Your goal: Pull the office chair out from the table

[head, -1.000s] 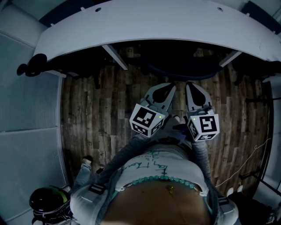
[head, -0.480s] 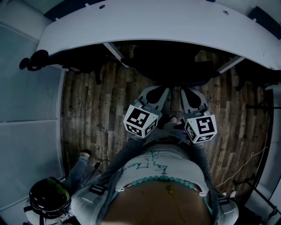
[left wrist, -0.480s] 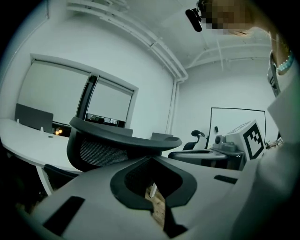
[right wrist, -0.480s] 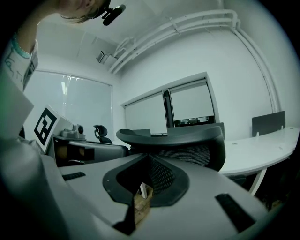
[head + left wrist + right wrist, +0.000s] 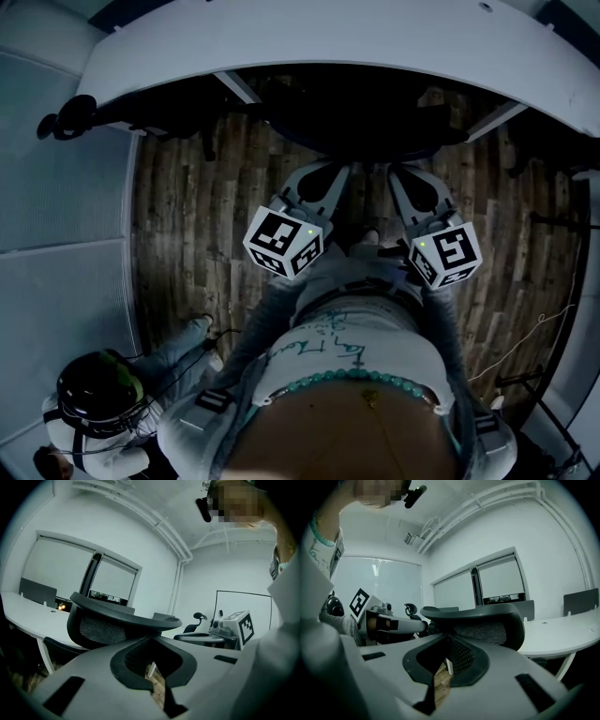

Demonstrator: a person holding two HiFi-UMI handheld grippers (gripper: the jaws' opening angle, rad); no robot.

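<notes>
Office chair [image 5: 361, 122] back rises just beyond the left gripper [image 5: 325, 173] and right gripper [image 5: 410, 175], both with jaws closed together on nothing; its seat sits tucked under the white table [image 5: 328, 47].

The head view looks steeply down from above the person onto the surface [image 5: 328, 37] and the plank floor [image 5: 187, 216]. The left gripper view and right gripper view face nearly level, close behind the office chair [image 5: 108, 620] (shared by all three).
</notes>
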